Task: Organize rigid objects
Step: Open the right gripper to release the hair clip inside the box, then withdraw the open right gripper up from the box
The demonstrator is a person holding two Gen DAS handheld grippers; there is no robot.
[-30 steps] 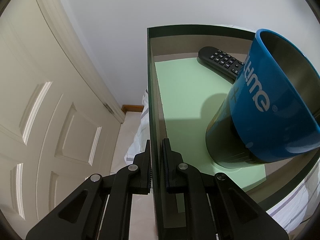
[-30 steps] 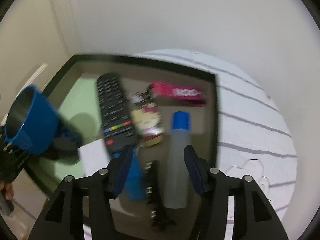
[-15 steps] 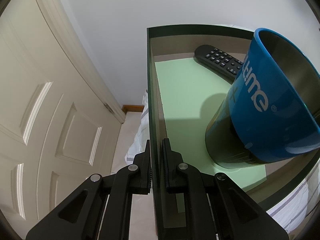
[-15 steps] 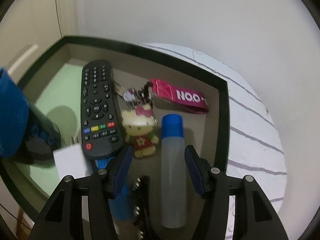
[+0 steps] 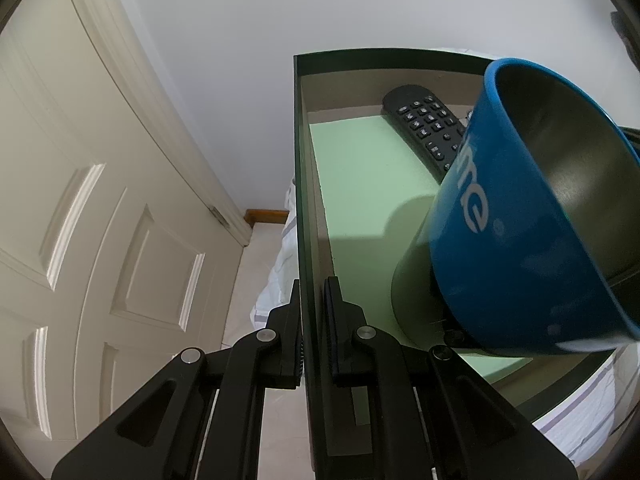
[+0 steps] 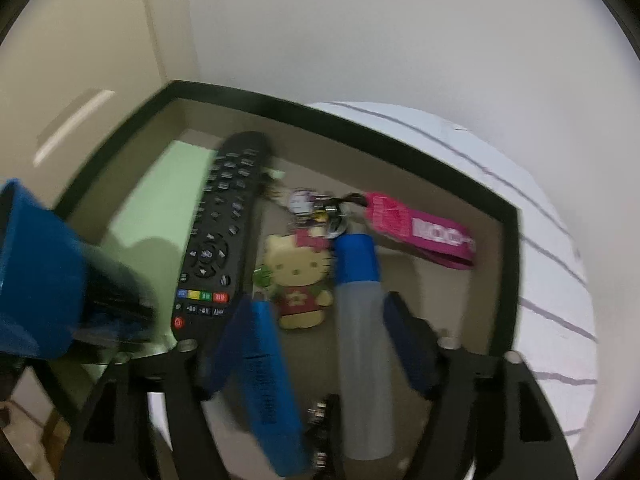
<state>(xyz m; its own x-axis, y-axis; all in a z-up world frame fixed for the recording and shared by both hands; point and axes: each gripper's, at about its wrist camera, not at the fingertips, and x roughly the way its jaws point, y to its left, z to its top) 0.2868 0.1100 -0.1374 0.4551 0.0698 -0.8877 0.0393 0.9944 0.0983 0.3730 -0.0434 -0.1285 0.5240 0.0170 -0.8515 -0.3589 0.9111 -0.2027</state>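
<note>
Jaws of the left gripper (image 5: 311,320) clamp the tray (image 5: 298,184) wall; right gripper (image 6: 320,320) jaws spread above the bottle (image 6: 362,344), beside the remote (image 6: 218,240) and blue mug (image 5: 532,216) inside.

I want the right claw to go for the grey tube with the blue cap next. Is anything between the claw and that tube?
Nothing visible blocks it. The right claw is open and the tube already lies between its fingers. A blue bar lies just left of the tube and the Hello Kitty keychain sits beside the cap, neither across the path.
</note>
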